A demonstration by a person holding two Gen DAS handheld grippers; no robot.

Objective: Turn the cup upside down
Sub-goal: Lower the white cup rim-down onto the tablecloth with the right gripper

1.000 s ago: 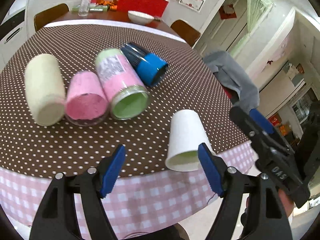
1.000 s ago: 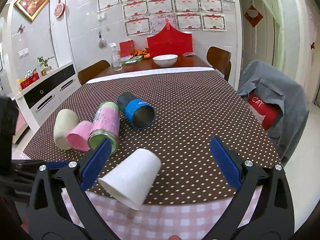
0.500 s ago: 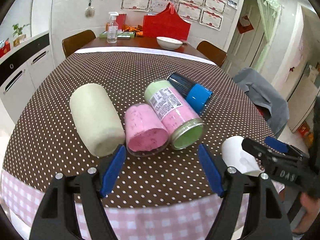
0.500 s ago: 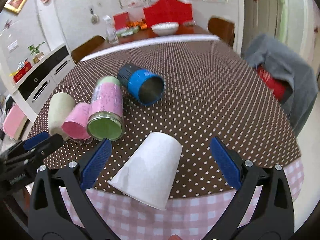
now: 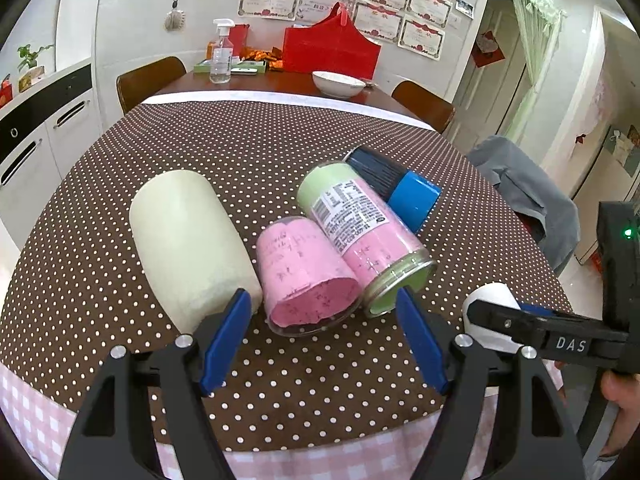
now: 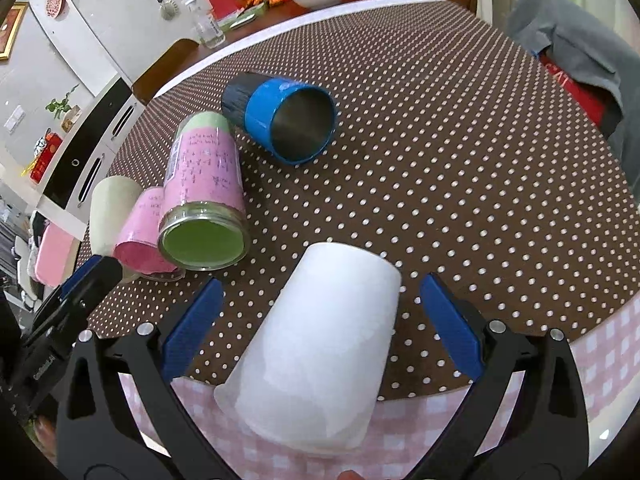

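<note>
White cup (image 6: 320, 344): lying on its side at the table's near edge, mouth toward the camera, not yet gripped or turned over. Left of it, cream cup (image 5: 188, 244), pink cup (image 5: 304, 268), green jar (image 5: 360, 232) and blue cup (image 6: 284, 116), all on their sides. Left gripper (image 5: 324, 344) spread wide and empty; right gripper (image 6: 320, 324) spread wide, straddling the white cup without touching — grasp and flip both still to do.
</note>
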